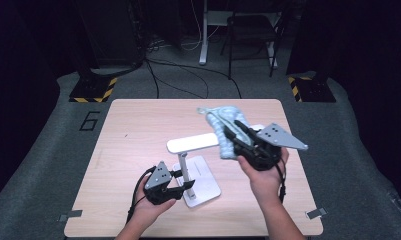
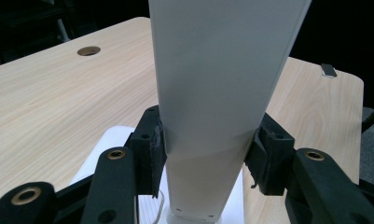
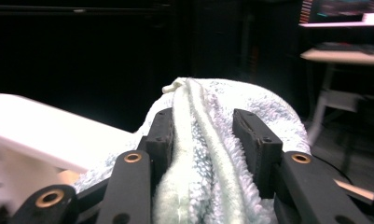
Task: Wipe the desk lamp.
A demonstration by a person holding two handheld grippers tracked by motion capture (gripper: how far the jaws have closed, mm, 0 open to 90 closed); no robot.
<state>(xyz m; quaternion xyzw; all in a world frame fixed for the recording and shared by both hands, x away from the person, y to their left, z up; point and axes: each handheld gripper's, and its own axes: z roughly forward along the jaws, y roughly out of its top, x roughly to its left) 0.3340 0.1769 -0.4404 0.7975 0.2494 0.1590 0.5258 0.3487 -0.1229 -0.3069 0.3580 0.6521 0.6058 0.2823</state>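
Note:
A white desk lamp stands on the wooden table (image 1: 133,130), with a flat base (image 1: 204,189), a slim upright post (image 1: 184,167) and a flat head (image 1: 193,143). My left gripper (image 1: 185,184) is shut on the post low down. In the left gripper view both pads squeeze the post (image 2: 212,93) at the left gripper (image 2: 205,149). My right gripper (image 1: 234,132) is raised to the right of the lamp head, shut on a bunched light-blue towel (image 1: 223,125). The towel (image 3: 203,158) bulges between the right gripper (image 3: 202,135) jaws, and the lamp head (image 3: 49,135) lies blurred to their left.
A round cable hole (image 2: 88,50) is in the tabletop near a far corner. Beyond the table, on the grey floor, are cables, a dark chair (image 1: 253,30) and yellow-black striped stand feet (image 1: 93,90) at both sides.

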